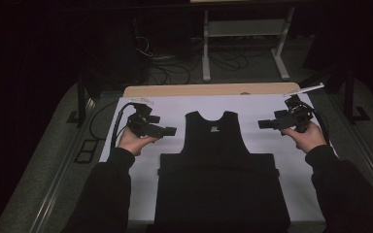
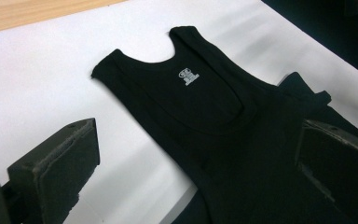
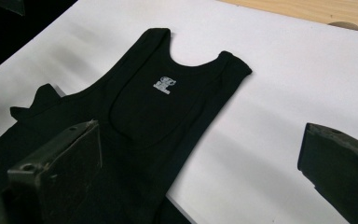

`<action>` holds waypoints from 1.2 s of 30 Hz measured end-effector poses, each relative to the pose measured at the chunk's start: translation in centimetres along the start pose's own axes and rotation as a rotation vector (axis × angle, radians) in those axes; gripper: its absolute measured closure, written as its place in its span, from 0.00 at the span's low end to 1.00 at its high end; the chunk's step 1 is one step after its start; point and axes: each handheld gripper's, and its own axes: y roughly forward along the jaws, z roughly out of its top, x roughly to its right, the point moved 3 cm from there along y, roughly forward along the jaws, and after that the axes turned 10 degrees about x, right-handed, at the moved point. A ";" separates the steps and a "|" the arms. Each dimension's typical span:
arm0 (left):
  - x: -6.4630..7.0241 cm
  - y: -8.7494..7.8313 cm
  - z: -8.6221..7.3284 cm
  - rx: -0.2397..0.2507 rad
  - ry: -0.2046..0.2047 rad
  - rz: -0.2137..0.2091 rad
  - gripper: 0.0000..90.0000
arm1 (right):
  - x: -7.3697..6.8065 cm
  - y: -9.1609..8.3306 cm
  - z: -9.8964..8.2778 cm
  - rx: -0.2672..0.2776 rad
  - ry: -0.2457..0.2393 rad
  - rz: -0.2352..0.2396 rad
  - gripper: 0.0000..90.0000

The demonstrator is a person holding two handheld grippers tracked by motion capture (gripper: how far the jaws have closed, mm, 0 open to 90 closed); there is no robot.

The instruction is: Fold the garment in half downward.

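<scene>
Left tool [image 1: 167, 130] and right tool [image 1: 264, 124] are hovering on either side of the black tank top [image 1: 217, 141], jaws spread wide and gripping nothing. We are reading the garment as lying flat on the white sheet [image 1: 175, 109] covering the table [image 1: 199, 90], straps pointing away from us, small printed label [image 2: 189, 76] at the neckline. Its lower half is looking doubled over into a broad band nearest us, though the dark cloth is hiding the layers. We are judging the folding barely begun: the strap end is lying untouched.
</scene>
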 end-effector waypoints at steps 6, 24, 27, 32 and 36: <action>-0.3 0.4 0.3 -0.001 0.002 -0.001 0.00 | 0.2 0.8 0.3 -0.012 0.001 0.002 0.00; -1.7 2.5 1.5 -0.003 0.000 0.003 0.00 | 1.0 2.9 1.6 -0.010 0.000 -0.002 0.00; -1.8 3.1 1.6 -0.003 0.002 -0.002 0.00 | 1.1 3.3 2.0 -0.010 -0.006 -0.003 0.00; -2.2 3.6 1.9 0.012 -0.006 0.003 0.00 | 1.1 3.7 2.7 -0.005 -0.013 -0.002 0.00; -2.7 4.1 2.0 0.017 -0.020 0.011 0.00 | 1.3 4.1 2.9 -0.003 -0.008 -0.003 0.00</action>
